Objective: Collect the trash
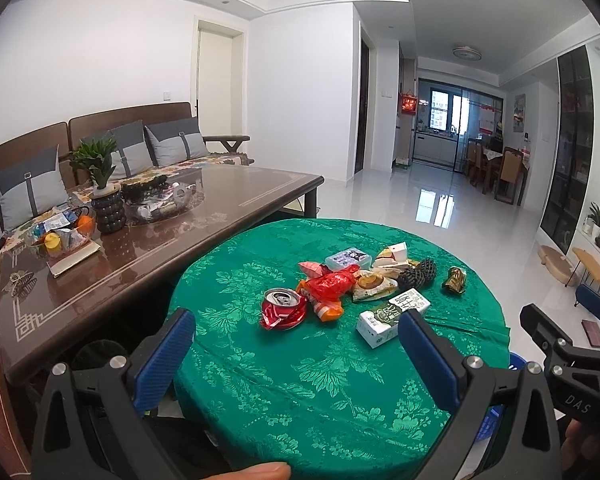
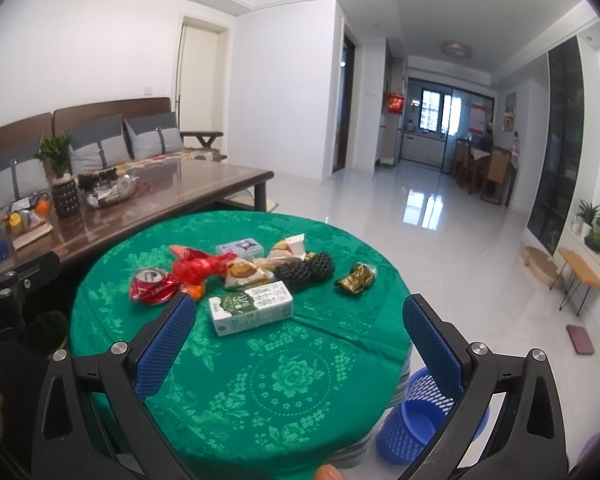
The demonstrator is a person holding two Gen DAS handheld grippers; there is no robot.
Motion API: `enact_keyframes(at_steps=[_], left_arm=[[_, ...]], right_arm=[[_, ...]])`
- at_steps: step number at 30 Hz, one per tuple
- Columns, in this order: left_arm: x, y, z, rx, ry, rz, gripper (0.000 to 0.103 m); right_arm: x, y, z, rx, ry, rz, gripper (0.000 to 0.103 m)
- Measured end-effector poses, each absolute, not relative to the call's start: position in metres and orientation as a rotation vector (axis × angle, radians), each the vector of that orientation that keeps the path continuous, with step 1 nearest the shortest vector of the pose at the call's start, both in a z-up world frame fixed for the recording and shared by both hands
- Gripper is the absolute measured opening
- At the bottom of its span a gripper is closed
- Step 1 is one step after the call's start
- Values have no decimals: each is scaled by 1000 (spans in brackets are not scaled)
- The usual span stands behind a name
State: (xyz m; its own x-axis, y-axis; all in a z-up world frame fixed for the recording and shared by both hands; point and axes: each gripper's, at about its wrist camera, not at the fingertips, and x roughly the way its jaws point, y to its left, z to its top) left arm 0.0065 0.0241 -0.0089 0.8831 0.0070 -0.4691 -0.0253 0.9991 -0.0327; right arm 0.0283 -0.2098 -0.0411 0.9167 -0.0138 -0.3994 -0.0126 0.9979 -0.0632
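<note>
Trash lies on a round table with a green cloth (image 1: 300, 380) (image 2: 260, 392). There is a crushed red can (image 1: 282, 307) (image 2: 152, 284), a red wrapper (image 1: 330, 284) (image 2: 200, 266), a green-white milk carton (image 1: 392, 316) (image 2: 250, 306), a black foam net (image 1: 418, 272) (image 2: 308, 268), a gold wrapper (image 1: 455, 279) (image 2: 356, 278), a small blue box (image 1: 347, 259) (image 2: 242, 248) and food wrappers (image 1: 370, 286) (image 2: 242, 274). My left gripper (image 1: 296, 328) is open and empty, above the table's near side. My right gripper (image 2: 298, 316) is open and empty, with the carton between its fingers farther ahead. A blue mesh bin (image 2: 424, 420) stands on the floor right of the table.
A long brown coffee table (image 1: 180, 232) (image 2: 172, 188) with a plant pot, fruit bowl and glass dish stands to the left, a sofa behind it. White tiled floor (image 2: 440, 240) runs right toward a dining area. A small stool and plants sit at the right wall.
</note>
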Motion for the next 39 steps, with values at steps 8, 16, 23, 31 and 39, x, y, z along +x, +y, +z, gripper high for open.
enact_keyframes(at_steps=[8, 16, 23, 31, 39], left_arm=[[29, 40, -29, -45, 545, 28, 103], [52, 66, -67, -52, 609, 124, 103], [67, 83, -97, -111, 683, 114, 103], [80, 77, -119, -84, 737, 115, 103], [93, 67, -130, -72, 778, 48, 103]], right_arm=[[53, -203, -62, -71, 444, 17, 103], [132, -180, -110, 0, 599, 97, 103], [220, -134, -136, -58, 675, -9, 103], [253, -111, -176, -299, 752, -100, 103], [212, -171, -188, -283, 795, -100, 103]])
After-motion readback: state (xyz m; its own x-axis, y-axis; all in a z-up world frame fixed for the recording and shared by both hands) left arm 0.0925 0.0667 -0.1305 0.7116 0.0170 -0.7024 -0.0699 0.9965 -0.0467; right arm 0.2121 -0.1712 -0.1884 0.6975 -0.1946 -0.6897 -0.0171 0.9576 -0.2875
